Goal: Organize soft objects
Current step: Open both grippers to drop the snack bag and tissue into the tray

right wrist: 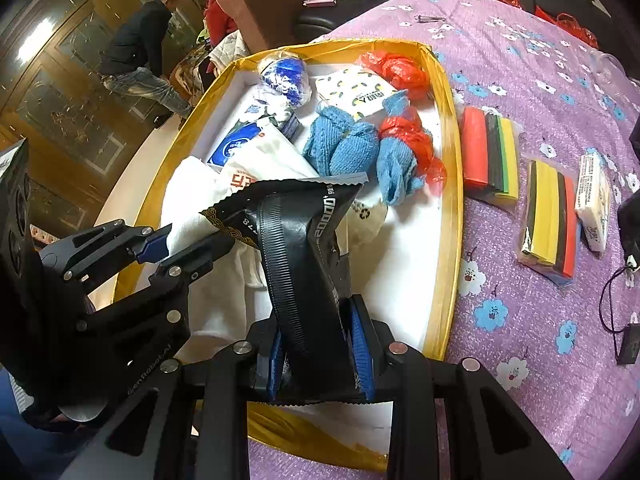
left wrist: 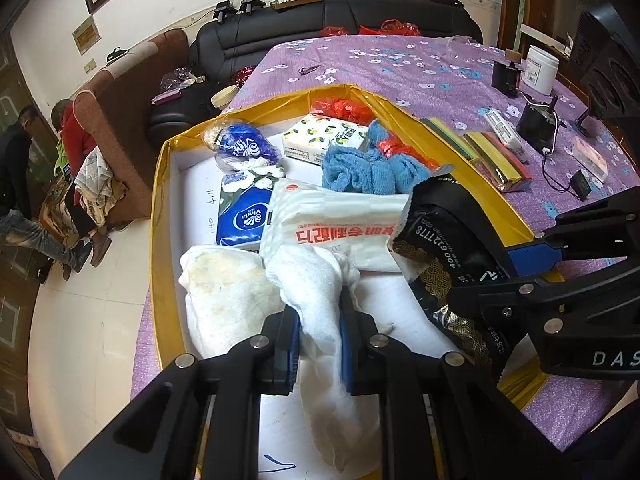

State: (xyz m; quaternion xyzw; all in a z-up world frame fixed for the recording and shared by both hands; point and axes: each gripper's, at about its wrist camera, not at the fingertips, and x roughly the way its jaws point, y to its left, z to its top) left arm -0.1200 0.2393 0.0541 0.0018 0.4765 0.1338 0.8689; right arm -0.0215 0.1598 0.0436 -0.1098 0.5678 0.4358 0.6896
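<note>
Firstly, left wrist view: the left gripper (left wrist: 318, 340) is clamped on a white towel (left wrist: 320, 300) that trails down between its fingers, low over the white floor of a yellow-walled box (left wrist: 158, 216). Just ahead lie a white packet (left wrist: 336, 228), blue tissue packs (left wrist: 244, 220) and a blue cloth (left wrist: 368, 172). To its right, the right gripper (left wrist: 492, 280) grips a black packet (left wrist: 448, 248). The box rests on a purple flowered tablecloth (left wrist: 420, 72); beyond stand a black sofa (left wrist: 340, 20), a white wall and pale floor tiles.

Right wrist view: the right gripper (right wrist: 322, 356) pinches the black packet (right wrist: 304, 260) over the box's near end (right wrist: 448, 280). Left of it, the left gripper (right wrist: 160, 246) holds the towel (right wrist: 188, 228). Right of the box, coloured sponges (right wrist: 488, 152) lie on the tablecloth (right wrist: 540, 80). Far left stands a dark wooden door (right wrist: 68, 80).
</note>
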